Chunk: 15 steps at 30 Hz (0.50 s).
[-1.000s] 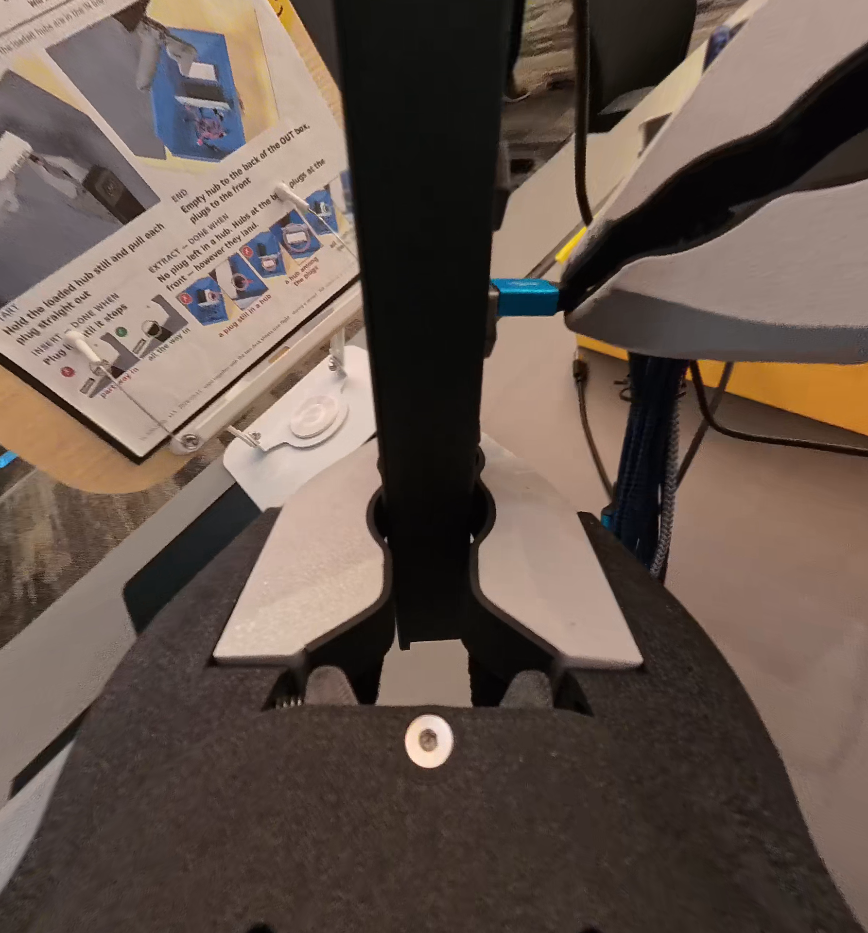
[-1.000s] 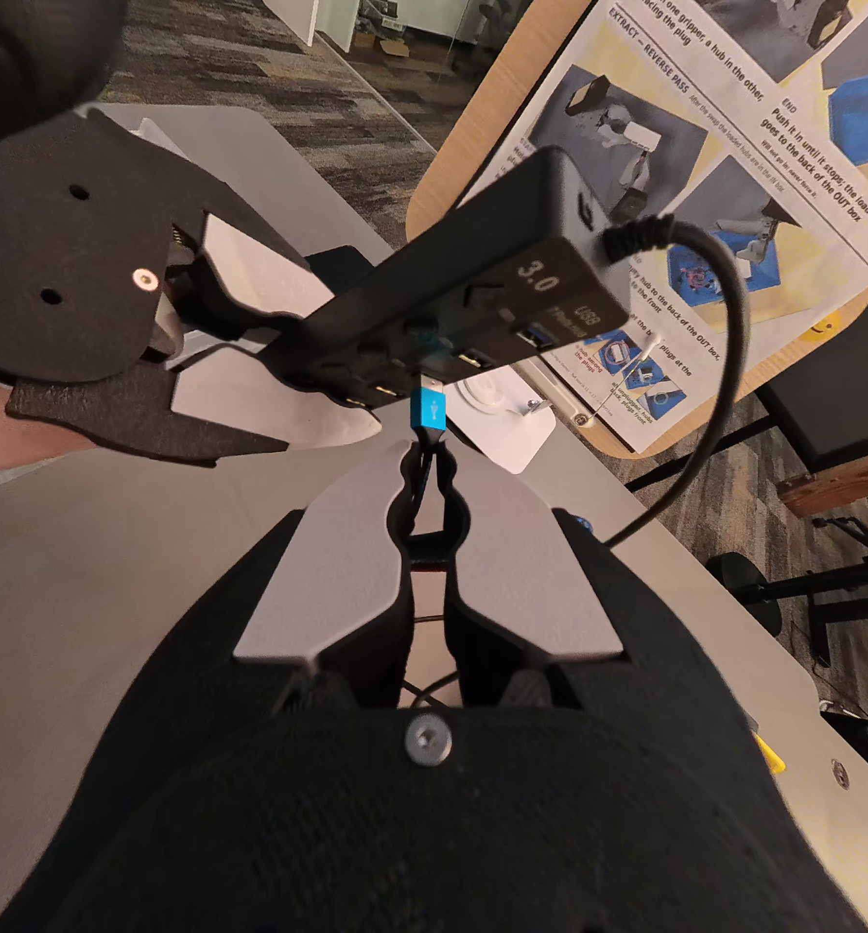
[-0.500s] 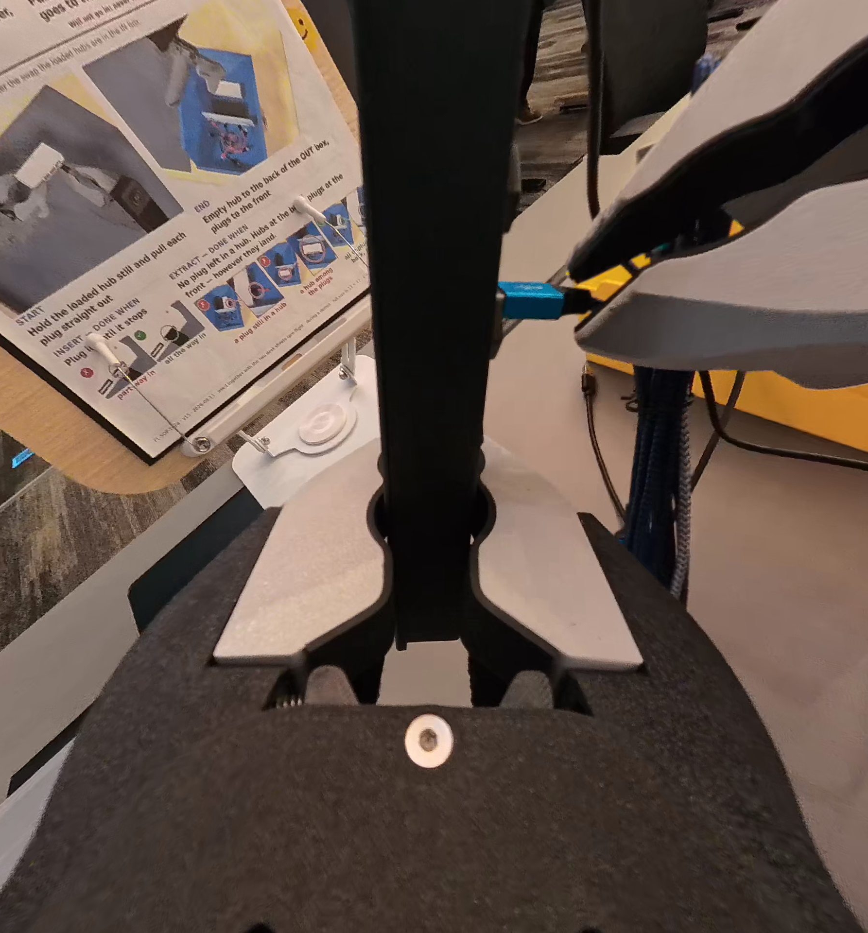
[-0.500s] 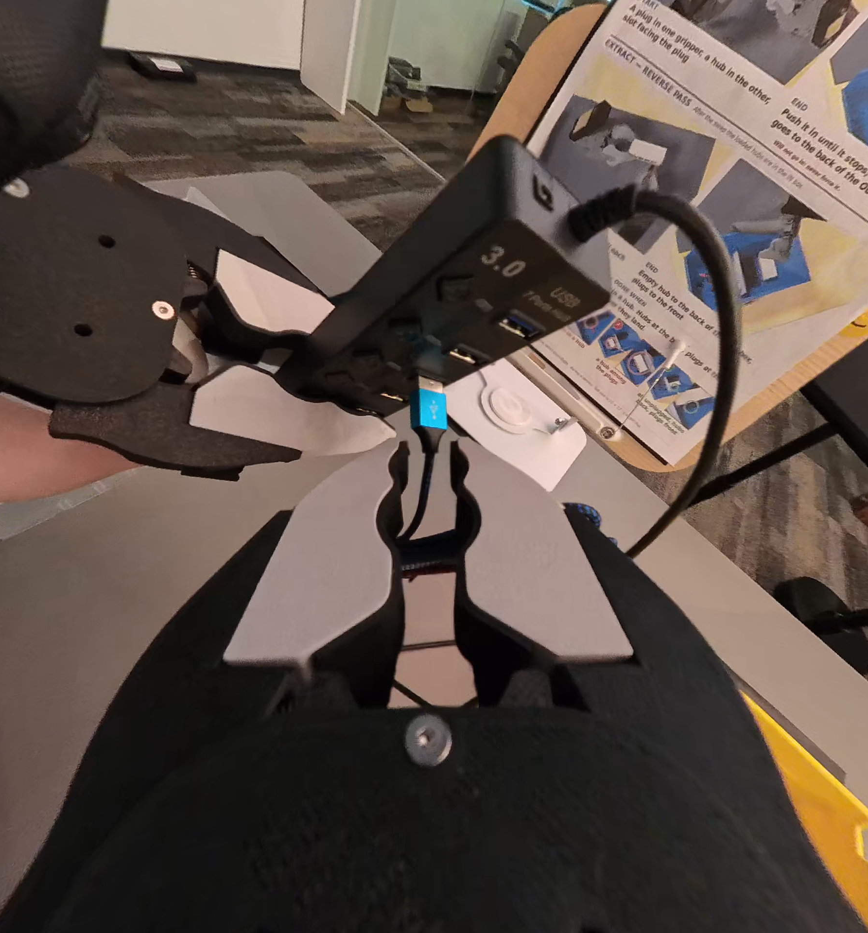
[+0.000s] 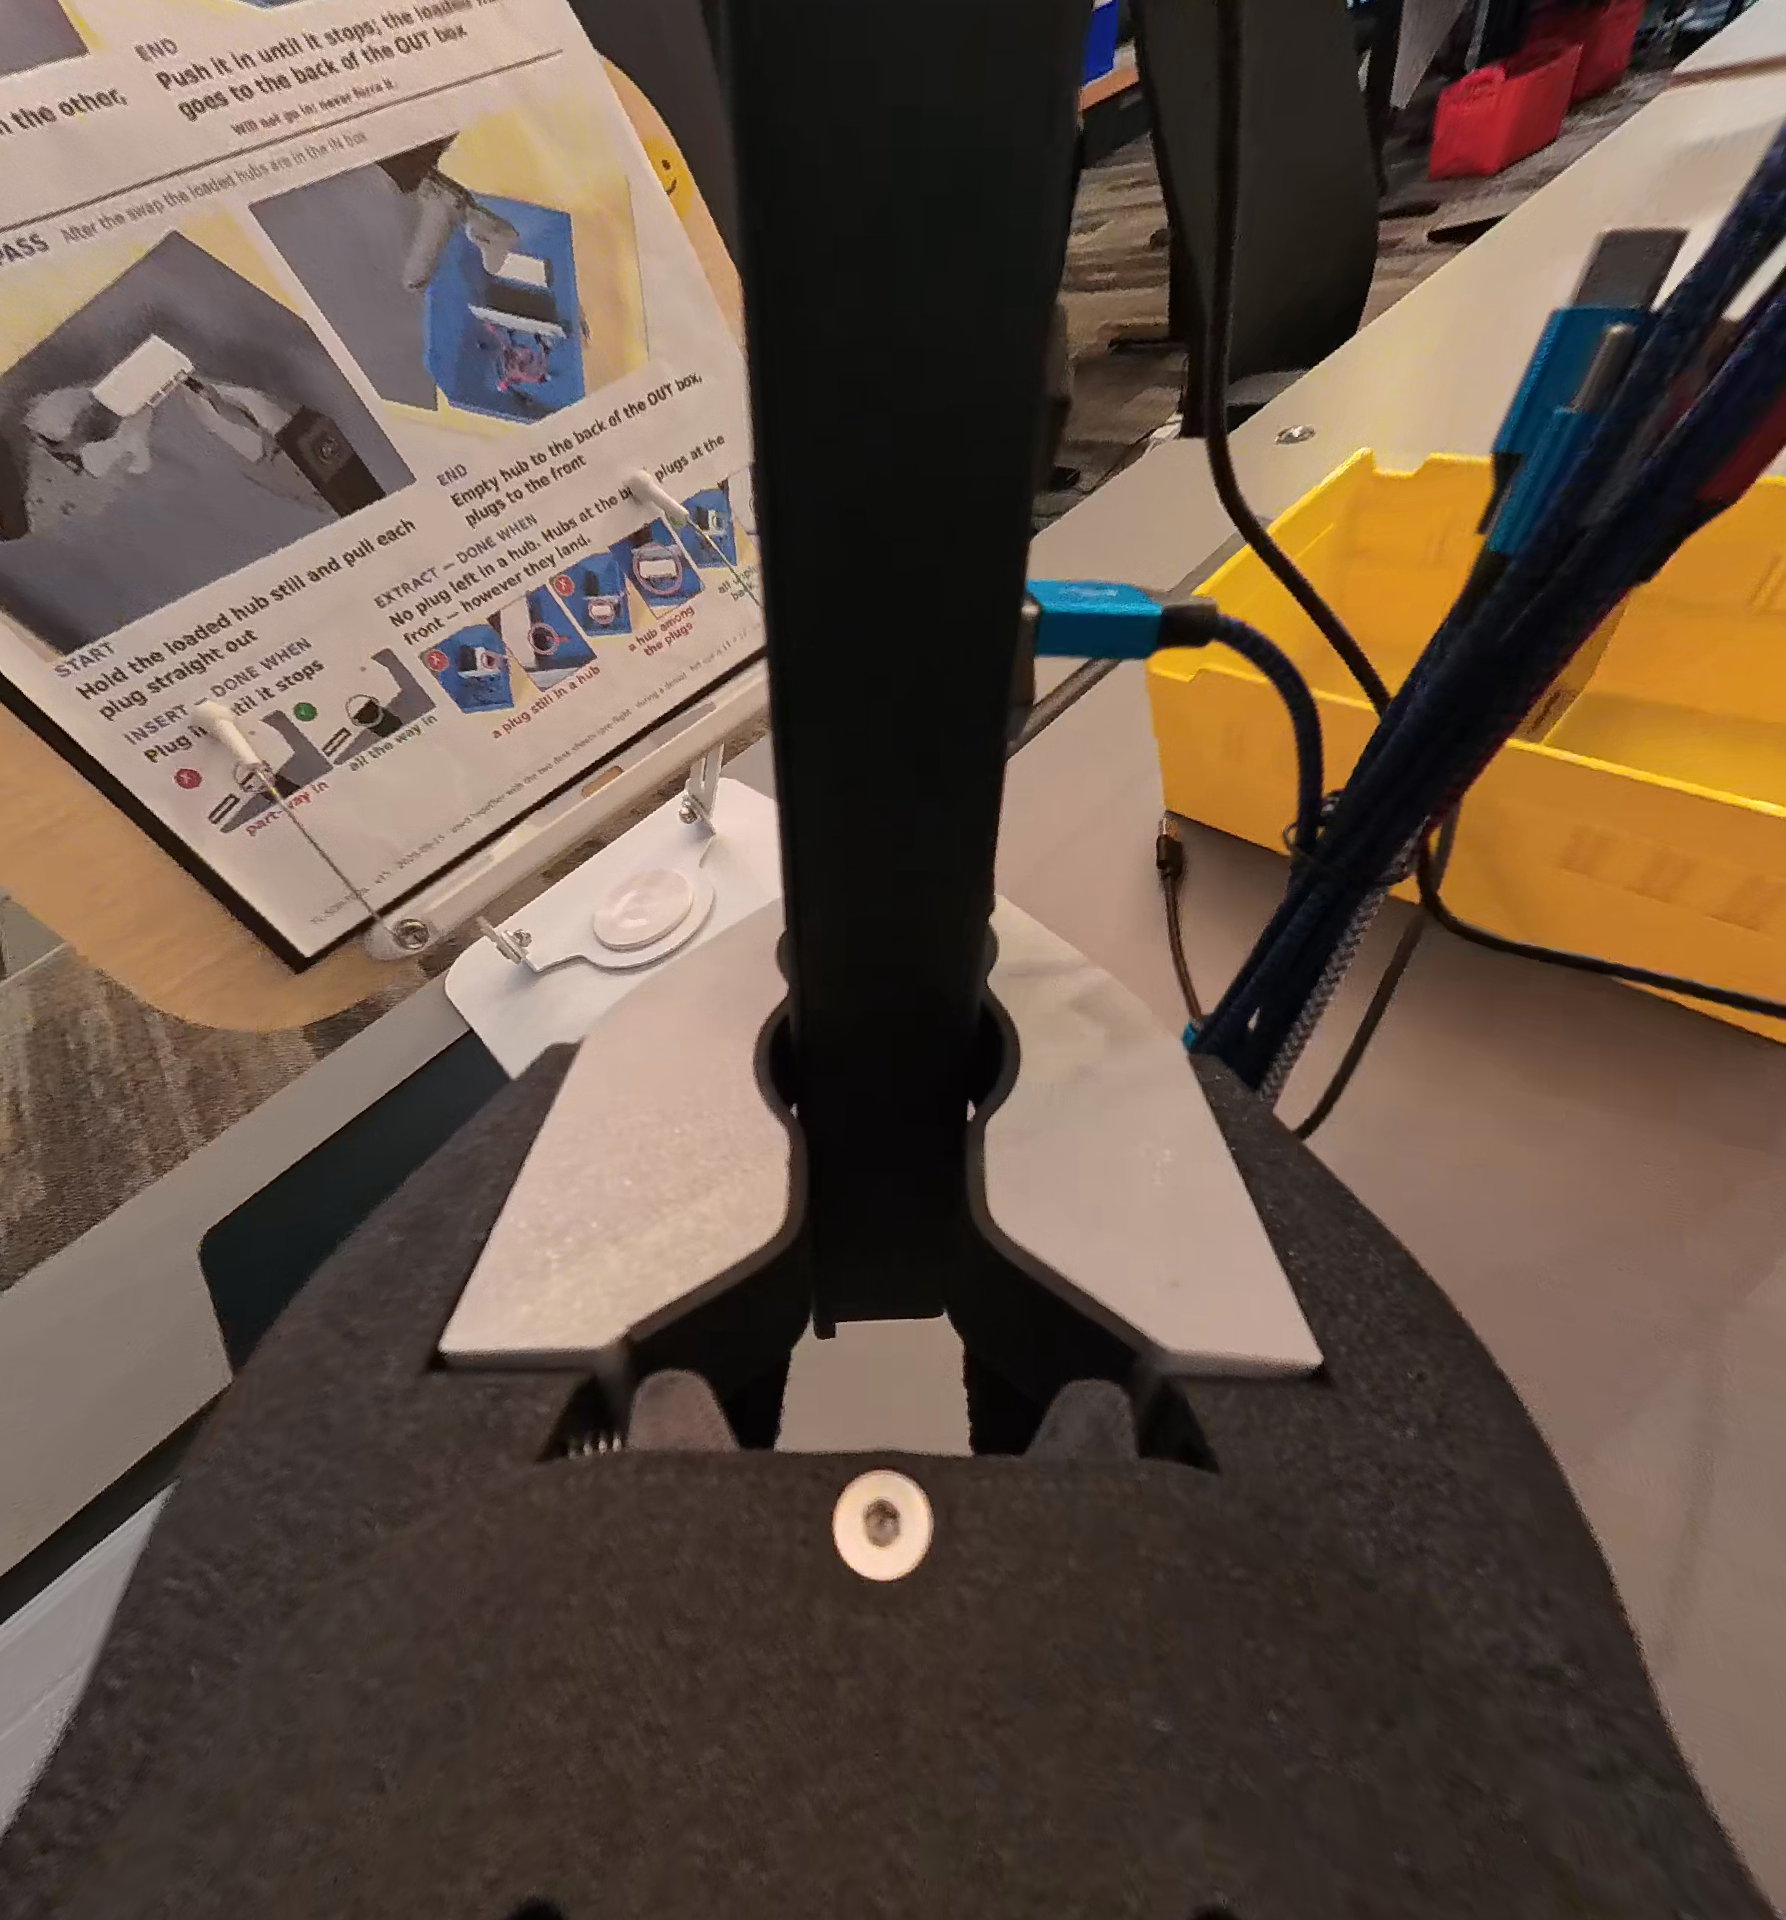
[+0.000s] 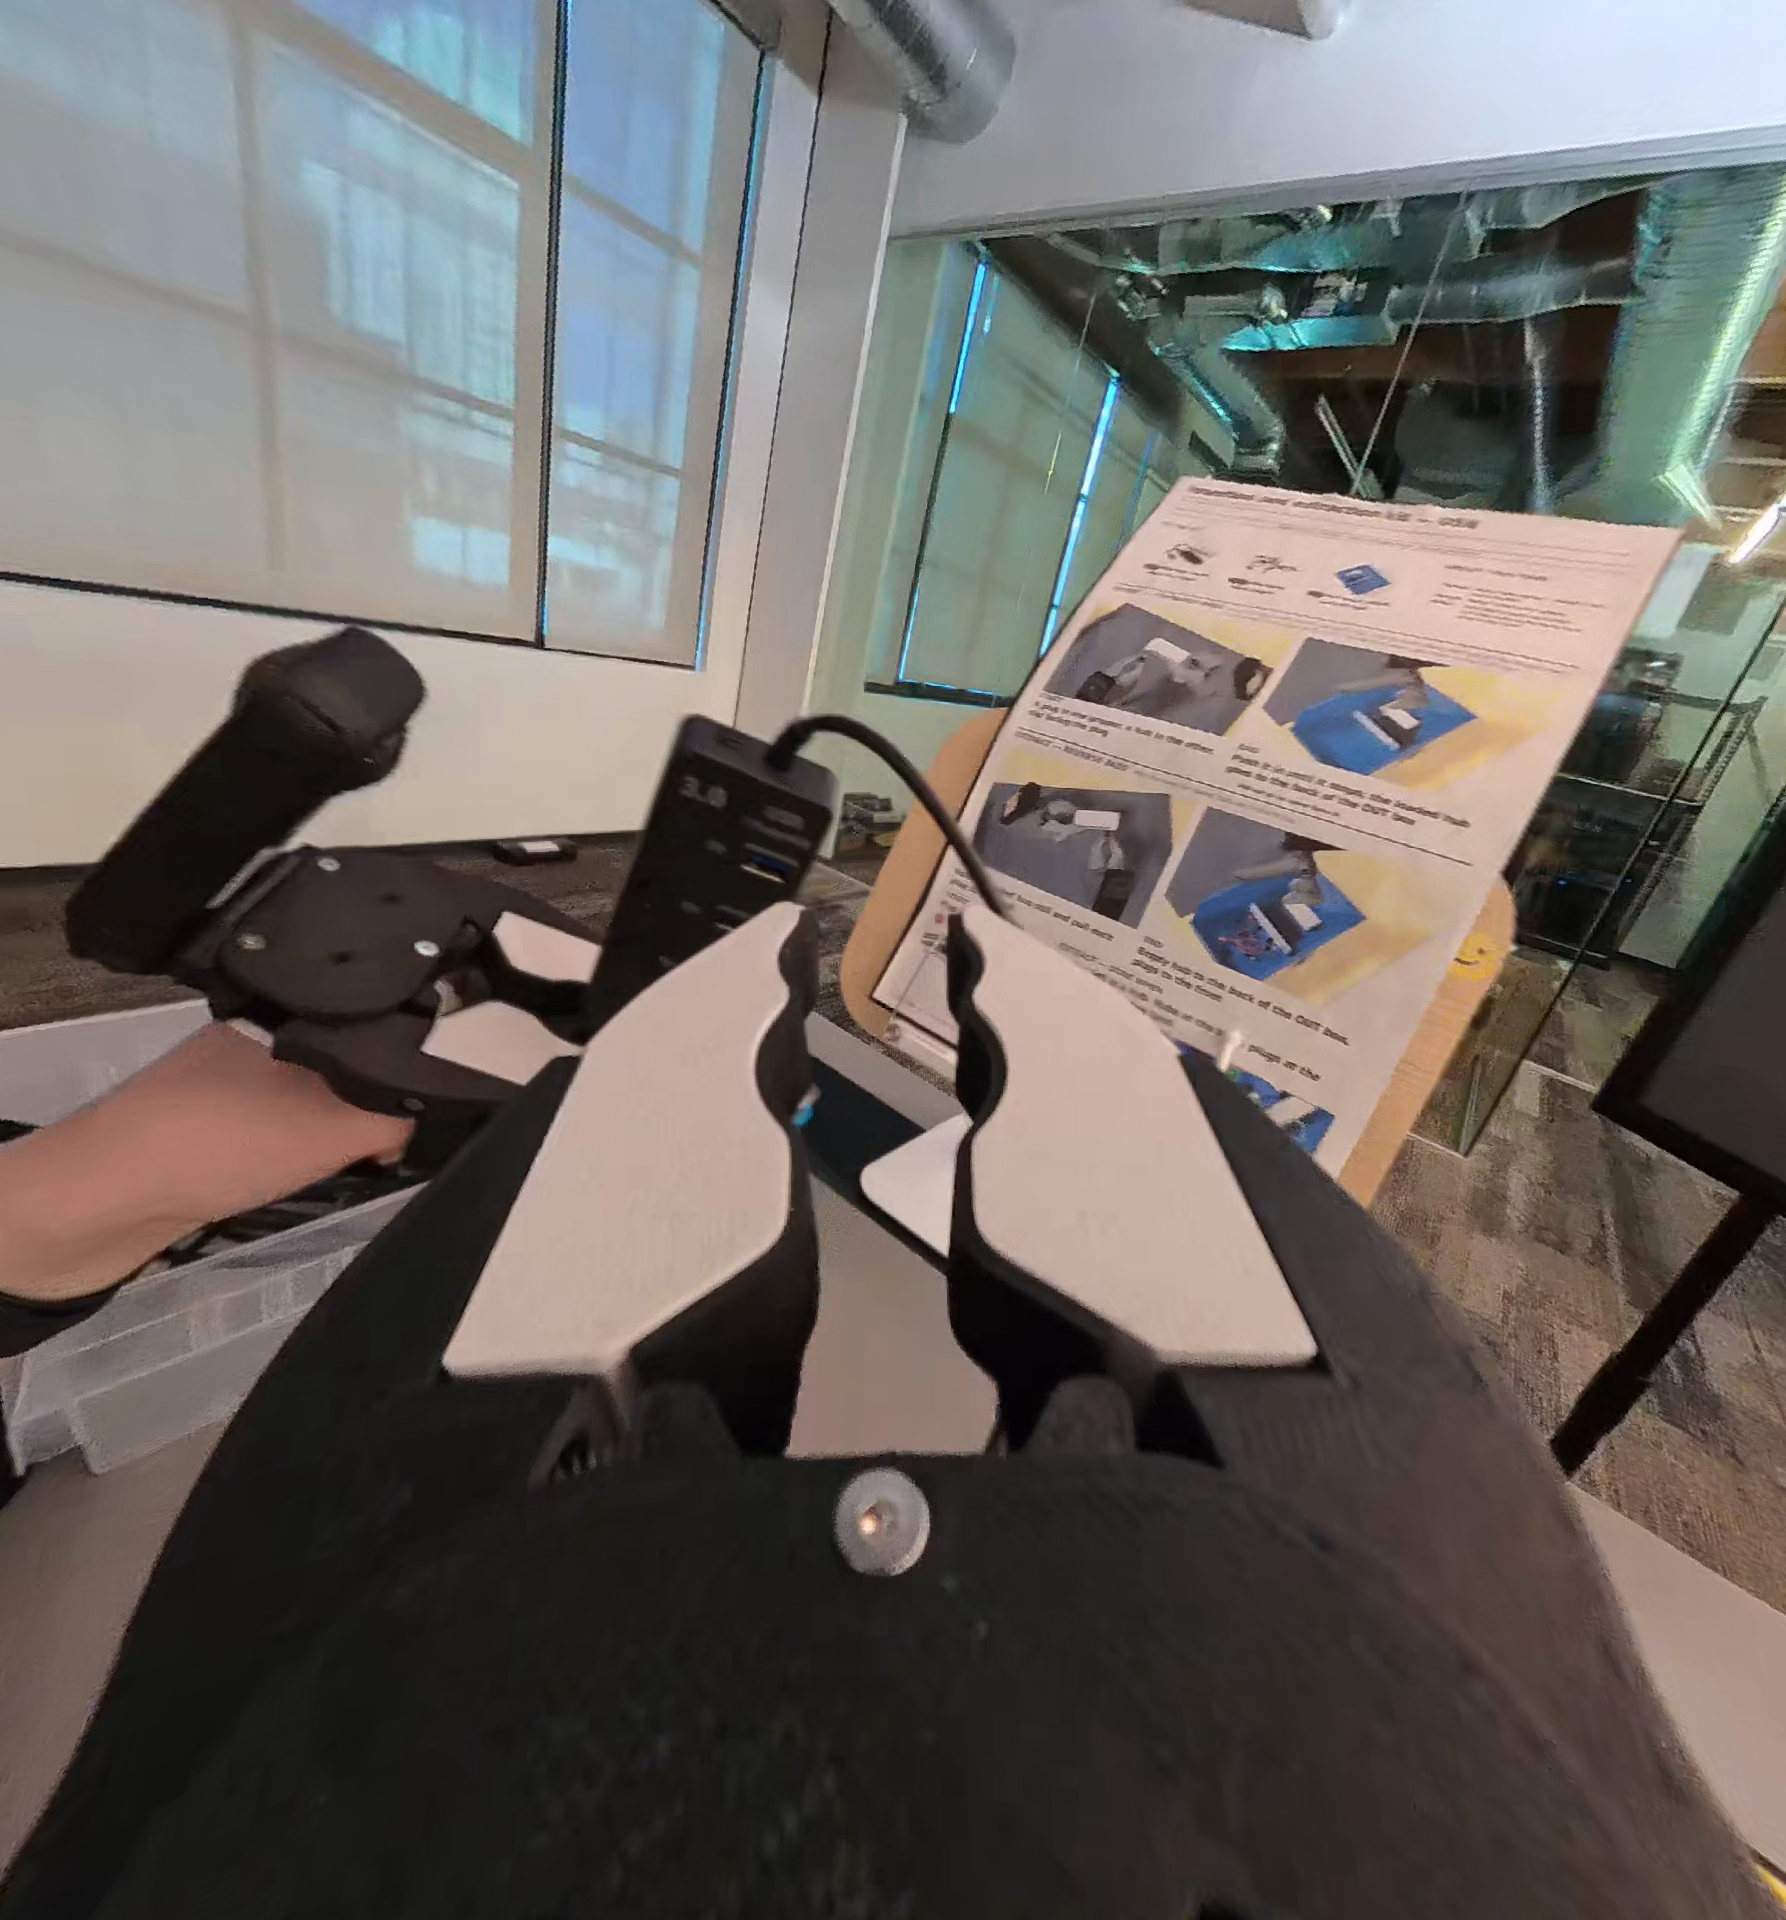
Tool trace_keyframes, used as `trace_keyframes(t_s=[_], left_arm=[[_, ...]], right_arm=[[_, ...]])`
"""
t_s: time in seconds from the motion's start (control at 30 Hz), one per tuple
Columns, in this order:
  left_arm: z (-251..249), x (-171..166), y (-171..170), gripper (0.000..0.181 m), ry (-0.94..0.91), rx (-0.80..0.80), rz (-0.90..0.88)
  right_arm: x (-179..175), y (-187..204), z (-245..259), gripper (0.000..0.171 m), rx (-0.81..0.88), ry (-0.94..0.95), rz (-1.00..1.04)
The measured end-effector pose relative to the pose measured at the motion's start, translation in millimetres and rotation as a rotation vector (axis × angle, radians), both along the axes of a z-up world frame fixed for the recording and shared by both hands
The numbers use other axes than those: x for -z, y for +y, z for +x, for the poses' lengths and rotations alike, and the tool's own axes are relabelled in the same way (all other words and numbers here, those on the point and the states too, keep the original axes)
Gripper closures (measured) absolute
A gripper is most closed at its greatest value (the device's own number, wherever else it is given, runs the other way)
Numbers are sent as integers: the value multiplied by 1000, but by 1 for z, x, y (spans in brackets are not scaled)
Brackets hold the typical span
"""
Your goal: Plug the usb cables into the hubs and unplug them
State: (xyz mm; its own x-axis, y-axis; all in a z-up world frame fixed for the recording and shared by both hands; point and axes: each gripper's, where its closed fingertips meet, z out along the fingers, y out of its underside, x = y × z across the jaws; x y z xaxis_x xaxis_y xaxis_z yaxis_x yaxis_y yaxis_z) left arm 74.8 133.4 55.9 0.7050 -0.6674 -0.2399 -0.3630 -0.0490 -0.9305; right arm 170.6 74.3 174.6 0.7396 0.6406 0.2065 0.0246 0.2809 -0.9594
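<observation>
My left gripper point(image 5: 884, 987) is shut on a long black USB hub point(image 5: 889, 520) that stands upright between its jaws. A blue USB plug point(image 5: 1097, 620) sits in a port on the hub's right side, and its braided cable point(image 5: 1294, 748) hangs down. A bundle of blue cables point(image 5: 1471, 748) with more blue plugs point(image 5: 1559, 416) rises to the upper right, its top out of view. My right gripper point(image 6: 873, 925) is open and empty, tilted upward beside the hub point(image 6: 723, 862). The left gripper point(image 6: 530, 992) shows there too, held by a hand point(image 6: 141, 1174).
A yellow bin point(image 5: 1647, 790) stands on the grey table at the right. An instruction sheet on a wooden board point(image 5: 297, 468) leans on a white stand point(image 5: 598, 966) at the table's far edge. A clear plastic bin point(image 6: 141, 1351) lies at the left, a dark screen point(image 6: 1751, 1018) at the right. Some 15 centimeters of space lies between my two pairs of fingers.
My right gripper has opened, let go of the blue plug and pulled back, tilting upward. The plug stays in the hub. My left gripper still holds the hub.
</observation>
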Motion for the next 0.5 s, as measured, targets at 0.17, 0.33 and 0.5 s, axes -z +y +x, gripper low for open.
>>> trace_keyframes(t_s=[0.17,0.33,0.5], left_arm=[[4,-8,-8,156,-65,59,-30],[11,-18,-22,156,-140,144,-62],[16,-25,-32,156,-186,207,-80]], right_arm=[[22,17,8,158,-74,28,-102],[46,22,-12,158,-182,-44,-158],[40,9,-29,157,-273,-23,-148]])
